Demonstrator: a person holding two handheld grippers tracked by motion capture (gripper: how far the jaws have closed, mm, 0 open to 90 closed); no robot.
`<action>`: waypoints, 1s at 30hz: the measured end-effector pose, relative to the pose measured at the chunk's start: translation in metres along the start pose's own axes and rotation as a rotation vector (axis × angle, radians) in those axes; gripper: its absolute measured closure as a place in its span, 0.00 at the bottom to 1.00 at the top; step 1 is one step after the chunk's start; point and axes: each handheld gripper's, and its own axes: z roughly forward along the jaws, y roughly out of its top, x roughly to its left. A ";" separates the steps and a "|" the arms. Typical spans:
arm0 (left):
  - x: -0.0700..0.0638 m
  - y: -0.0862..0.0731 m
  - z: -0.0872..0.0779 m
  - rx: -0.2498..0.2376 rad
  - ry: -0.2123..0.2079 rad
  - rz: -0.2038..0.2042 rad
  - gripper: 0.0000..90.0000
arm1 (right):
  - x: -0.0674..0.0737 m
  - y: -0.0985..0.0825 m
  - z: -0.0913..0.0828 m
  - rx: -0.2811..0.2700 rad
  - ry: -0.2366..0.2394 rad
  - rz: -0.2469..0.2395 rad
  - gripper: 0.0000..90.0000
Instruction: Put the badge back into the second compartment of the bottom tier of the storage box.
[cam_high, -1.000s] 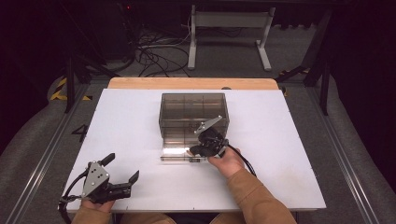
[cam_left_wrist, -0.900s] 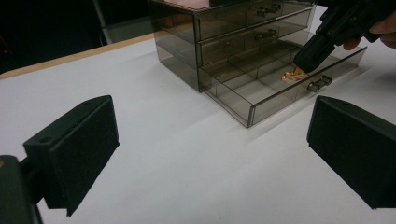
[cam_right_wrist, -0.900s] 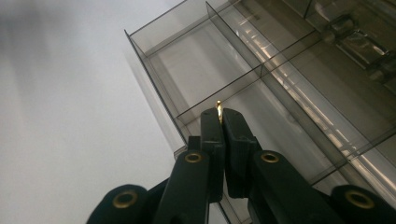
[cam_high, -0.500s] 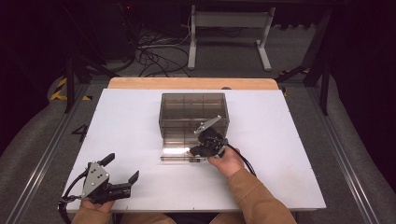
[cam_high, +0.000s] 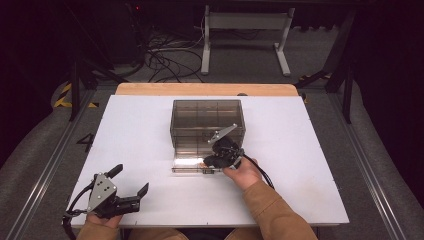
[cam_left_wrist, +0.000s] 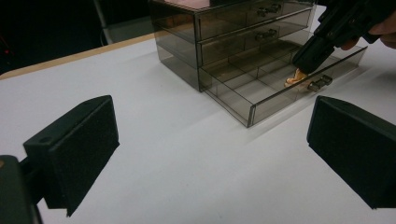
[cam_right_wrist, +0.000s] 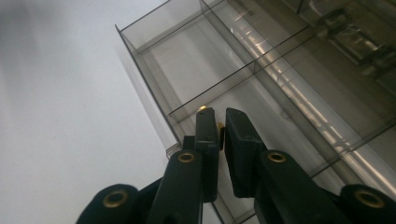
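One small orange piece goes into the open bottom drawer

We see a small orange-gold piece (cam_left_wrist: 295, 78) between the tips of our right gripper (cam_right_wrist: 219, 127), low inside the front right compartment of the pulled-out bottom drawer (cam_high: 187, 163). It is too small and too hidden for us to tell its shape, its long axis or which way it points. The jaws have just been easing apart around it; only a narrow gap shows between them, and the piece looks still pinched. The drawer's other compartments look bare. It belongs to a smoky see-through drawer cabinet (cam_high: 207, 120) at the middle of the white table (cam_high: 310, 150); the two drawers above it are shut. Our left gripper (cam_high: 131, 183) rests near the table's front left corner, well apart from the cabinet, jaws spread wide with nothing in them.
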 end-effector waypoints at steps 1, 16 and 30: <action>0.000 0.000 0.000 0.000 0.000 -0.001 0.03 | 0.000 0.000 -0.001 -0.006 -0.007 -0.005 0.92; 0.000 0.000 0.000 -0.001 -0.002 -0.001 0.03 | 0.013 0.003 -0.019 -0.035 -0.094 -0.087 1.00; 0.001 0.000 0.000 -0.001 -0.007 -0.005 0.03 | 0.018 0.003 -0.031 -0.034 -0.076 -0.123 1.00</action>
